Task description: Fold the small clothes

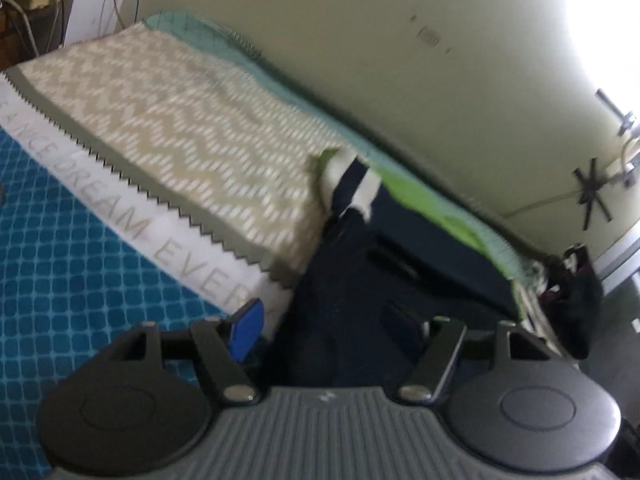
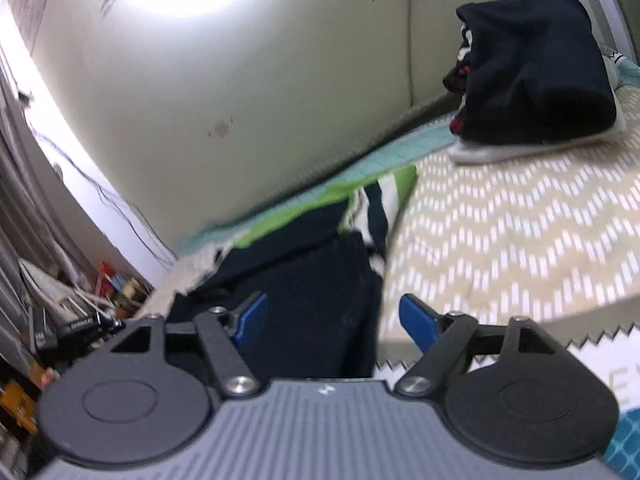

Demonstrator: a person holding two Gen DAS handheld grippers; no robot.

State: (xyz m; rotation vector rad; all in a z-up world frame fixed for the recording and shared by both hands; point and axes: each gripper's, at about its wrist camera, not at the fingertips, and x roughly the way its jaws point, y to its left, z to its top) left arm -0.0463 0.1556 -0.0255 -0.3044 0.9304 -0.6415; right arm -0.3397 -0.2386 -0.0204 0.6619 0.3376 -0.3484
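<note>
A small navy garment with green and white stripes (image 1: 360,256) lies on the beige zigzag bedspread (image 1: 192,128), running toward the wall. My left gripper (image 1: 332,328) is open, its jaws wide apart with the navy cloth lying between them; only the left blue pad (image 1: 248,330) shows, the right one is hidden by cloth. In the right wrist view the same garment (image 2: 320,280) lies between my open right gripper (image 2: 332,324), with both blue pads (image 2: 418,322) visible. Whether the fingers touch the cloth is unclear.
A pile of dark folded clothes (image 2: 536,72) sits on the bedspread near the wall, also seen in the left view (image 1: 572,296). A teal patterned sheet (image 1: 60,264) and a lettered white border (image 1: 160,236) lie nearer. Cluttered shelves (image 2: 80,304) stand left.
</note>
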